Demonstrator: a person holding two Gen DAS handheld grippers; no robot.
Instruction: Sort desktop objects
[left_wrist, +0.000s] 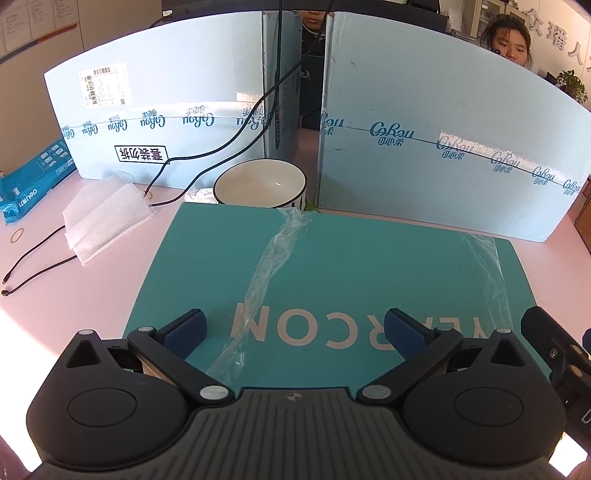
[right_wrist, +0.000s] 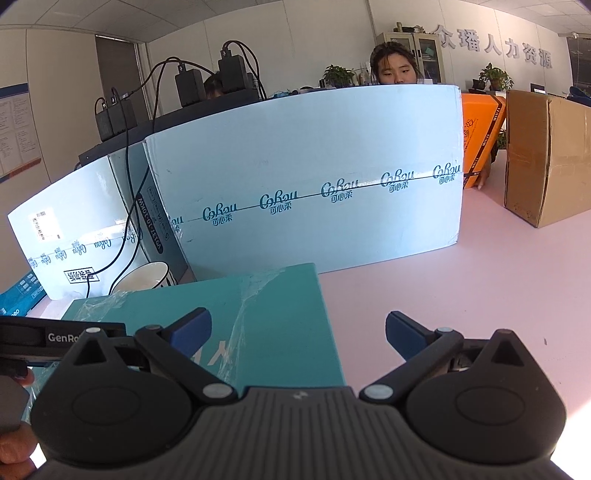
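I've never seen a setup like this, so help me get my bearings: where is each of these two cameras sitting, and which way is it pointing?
Left wrist: sits on the left gripper, open, looking forward over the teal box toward the bowl; the other gripper's edge shows at right.
Right wrist: sits on the right gripper, open, over the teal box's right edge and pink table; a thumb shows at lower left.
Shared: teal box, bowl, pale blue cartons.

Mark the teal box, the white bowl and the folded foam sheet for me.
teal box (left_wrist: 332, 266): left wrist view, bare lid top.
white bowl (left_wrist: 258, 184): left wrist view, inner wall.
folded foam sheet (left_wrist: 107, 218): left wrist view, middle of its top layer.
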